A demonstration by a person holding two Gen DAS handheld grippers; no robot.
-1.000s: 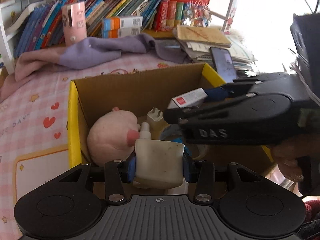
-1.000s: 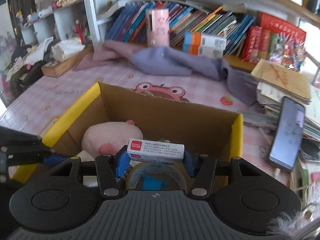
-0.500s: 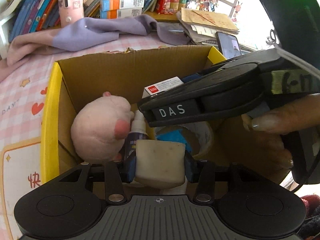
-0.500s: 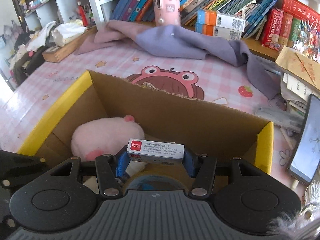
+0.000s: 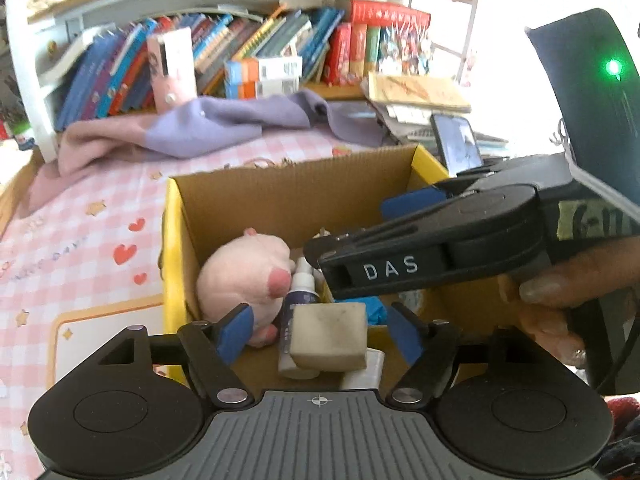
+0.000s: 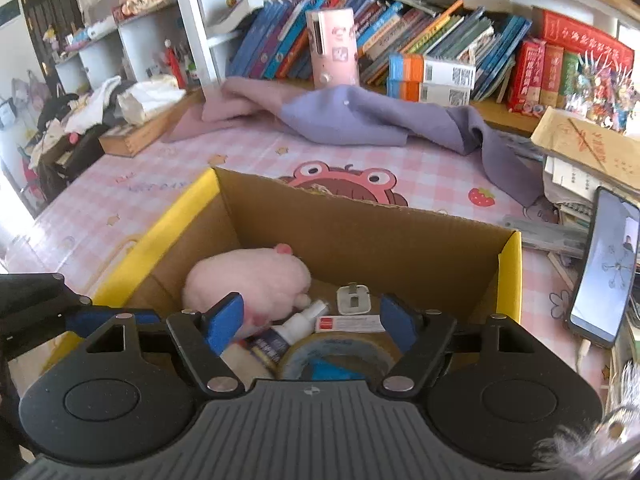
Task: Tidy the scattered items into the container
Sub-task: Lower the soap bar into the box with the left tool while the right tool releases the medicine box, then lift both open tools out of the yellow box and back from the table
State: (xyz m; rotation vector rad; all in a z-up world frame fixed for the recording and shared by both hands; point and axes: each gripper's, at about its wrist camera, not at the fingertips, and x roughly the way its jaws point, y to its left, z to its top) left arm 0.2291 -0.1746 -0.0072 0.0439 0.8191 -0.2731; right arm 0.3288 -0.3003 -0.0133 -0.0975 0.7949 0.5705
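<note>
A cardboard box with yellow sides (image 5: 172, 240) (image 6: 176, 220) holds a pink plush (image 5: 244, 272) (image 6: 248, 276), a small spray bottle (image 5: 300, 292) (image 6: 296, 326), a white plug (image 6: 352, 300) and a tape roll (image 6: 340, 352). My left gripper (image 5: 320, 332) hangs over the box's near edge, its jaws opening. A beige block (image 5: 328, 336) lies between its blue pads, which stand clear of it. My right gripper (image 6: 311, 320) is opening too. A small red-and-white carton (image 6: 348, 324) rests on the tape roll between its pads, untouched. A hand holds the right gripper over the box's right side in the left wrist view.
The box stands on a pink checked mat (image 6: 120, 200). A purple cloth (image 6: 360, 120) lies behind it, below a shelf of books (image 6: 420, 40). A phone (image 6: 604, 264) leans against a paper stack (image 6: 580, 152) on the right.
Both grippers have opened. The left one let go of the beige block and the right one let go of the small carton; both now lie in the box. Both cameras drew back slightly.
</note>
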